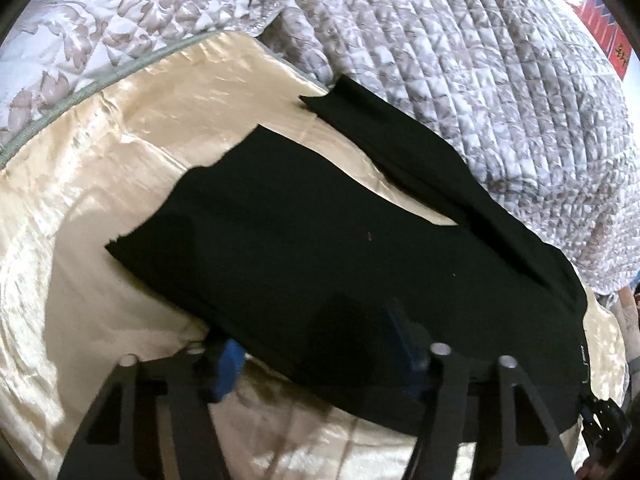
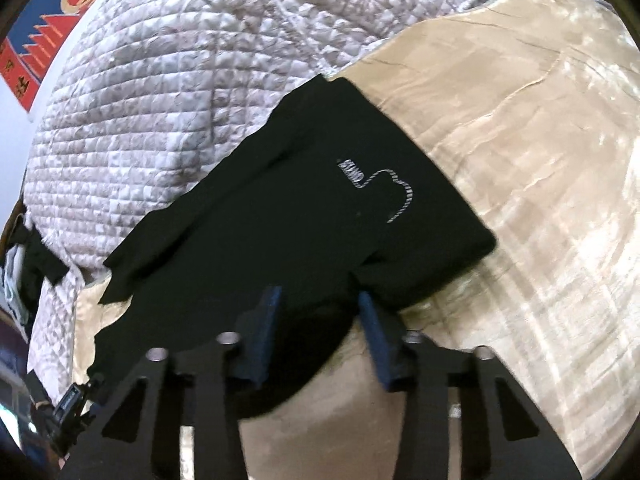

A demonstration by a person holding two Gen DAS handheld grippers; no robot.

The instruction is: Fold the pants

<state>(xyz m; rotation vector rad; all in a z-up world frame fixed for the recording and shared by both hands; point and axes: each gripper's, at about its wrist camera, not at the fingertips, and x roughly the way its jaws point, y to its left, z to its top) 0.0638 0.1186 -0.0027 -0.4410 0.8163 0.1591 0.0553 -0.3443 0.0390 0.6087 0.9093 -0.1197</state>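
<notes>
The black pants (image 1: 320, 240) lie on the cream satin bedspread (image 1: 100, 200), legs not yet aligned; folding seems barely begun. Left gripper (image 1: 320, 348) and right gripper (image 2: 320, 312) both spread over the near edge.

Black pants (image 1: 304, 240), flat on cream satin cover, legs splayed, white logo.

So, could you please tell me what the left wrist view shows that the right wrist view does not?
Only the left wrist view shows the two pant leg ends lying apart. Only the right wrist view shows the white embroidered logo. Both show the black pants on the cream satin cover, the quilted bedspread, and open blue-padded fingers at the fabric's edge.
</notes>
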